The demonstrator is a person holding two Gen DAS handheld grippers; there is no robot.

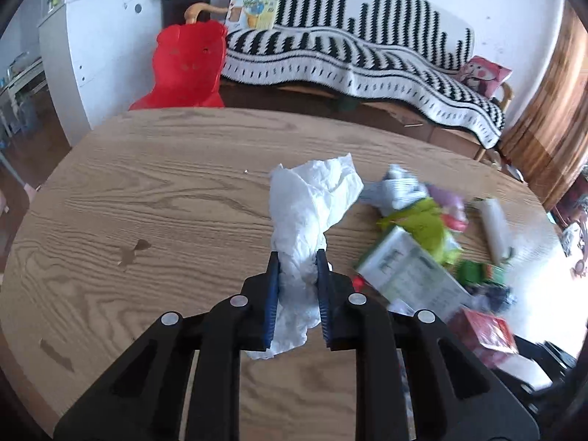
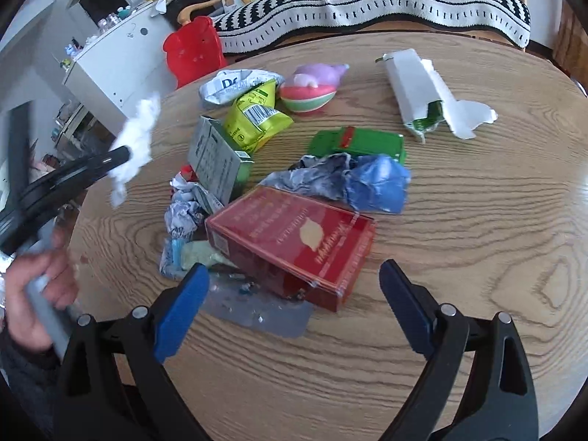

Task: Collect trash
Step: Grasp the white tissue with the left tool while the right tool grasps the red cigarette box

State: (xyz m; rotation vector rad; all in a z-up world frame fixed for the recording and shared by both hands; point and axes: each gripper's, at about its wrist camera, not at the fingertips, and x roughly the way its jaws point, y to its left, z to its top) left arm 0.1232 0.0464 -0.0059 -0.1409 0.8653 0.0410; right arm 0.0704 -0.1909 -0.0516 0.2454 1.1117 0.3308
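Black gripper arms with blue pads fill the near edge of both views. On the left, the left gripper is clamped on a crumpled white tissue, which sticks up above the pads and hangs below them, lifted clear of the round wooden table. The right wrist view shows the same tissue at the far left, blurred, at the tip of that gripper.

Near the bottom of its own view, the right gripper hangs with its fingers spread wide and nothing between them, just above the near end of a red box.

More trash lies clustered on the table beyond the red box: a grey and green carton, a yellow-green snack bag, a crumpled white wrapper, a blue and silver crumpled wrapper, a flat green box and, far right, a torn white carton. A pink and red toy sits at the far side of the pile. Small crumpled foil pieces lie left of the red box, and a grey flat sheet lies under its near corner.

In the left wrist view this pile is smeared by blur and partly cut off at the right edge. A hand at the near left is blurred too.

Behind the table stand a red plastic chair, a sofa with a black and white blanket and a white cabinet.
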